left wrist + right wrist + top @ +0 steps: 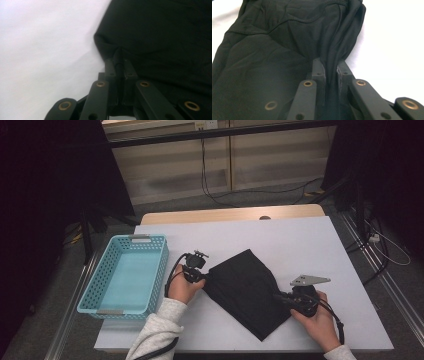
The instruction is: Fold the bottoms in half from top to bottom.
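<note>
Pinching black cloth [247, 290] between both grippers, apparently folded.

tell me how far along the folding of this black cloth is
Done: the black folded cloth garment lies compact on the white table. In hand: left gripper and right gripper each pinch an edge. Left: likely moving it into the light blue perforated plastic basket.

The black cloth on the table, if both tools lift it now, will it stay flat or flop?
The black cloth will probably flop: it bunches into soft folds where the right tool pinches its edge. It likely sags between the two grips, since the left tool holds only a small tuck at a corner. It looks thin and light, so dragging it over the white table may wrinkle it.
</note>
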Demonstrator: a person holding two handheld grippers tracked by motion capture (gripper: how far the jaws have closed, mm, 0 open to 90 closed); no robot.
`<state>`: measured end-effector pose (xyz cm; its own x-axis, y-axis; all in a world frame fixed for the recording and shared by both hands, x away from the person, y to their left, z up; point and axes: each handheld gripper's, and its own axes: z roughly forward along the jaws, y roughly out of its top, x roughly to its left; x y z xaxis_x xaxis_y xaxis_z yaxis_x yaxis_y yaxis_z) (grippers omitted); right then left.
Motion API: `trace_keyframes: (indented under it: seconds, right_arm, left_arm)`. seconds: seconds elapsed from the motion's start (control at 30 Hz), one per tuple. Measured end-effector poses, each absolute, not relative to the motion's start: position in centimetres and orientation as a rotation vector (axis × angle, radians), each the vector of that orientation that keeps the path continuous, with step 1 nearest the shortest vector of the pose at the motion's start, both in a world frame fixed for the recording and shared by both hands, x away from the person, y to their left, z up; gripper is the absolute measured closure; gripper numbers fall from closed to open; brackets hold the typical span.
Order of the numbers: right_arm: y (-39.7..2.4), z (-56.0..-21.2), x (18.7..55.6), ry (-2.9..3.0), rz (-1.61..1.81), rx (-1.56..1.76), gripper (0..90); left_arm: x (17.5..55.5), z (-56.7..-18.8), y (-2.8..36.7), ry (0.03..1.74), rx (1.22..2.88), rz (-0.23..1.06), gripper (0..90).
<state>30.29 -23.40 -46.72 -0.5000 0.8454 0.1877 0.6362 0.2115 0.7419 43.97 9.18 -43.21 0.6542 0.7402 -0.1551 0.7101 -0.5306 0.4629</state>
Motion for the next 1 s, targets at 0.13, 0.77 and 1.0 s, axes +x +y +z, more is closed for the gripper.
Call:
trace_keyframes:
  seconds: [0.13,0.77,1.0]
  right_arm:
    - [-23.3,-46.6,30.2,2.233,1.170,1.396,81.5]
    - [-23.4,-45.7,29.9,2.178,1.233,1.405,82.9]
    - [-23.2,-45.4,29.8,2.164,1.241,1.400,83.0]
  left_arm:
    - [44.8,-41.6,9.3,1.143,2.435,0.039,86.9]
    - [46.9,-37.7,8.6,1.115,2.609,-0.048,87.2]
    - [47.1,-37.1,8.7,1.110,2.614,-0.048,87.2]
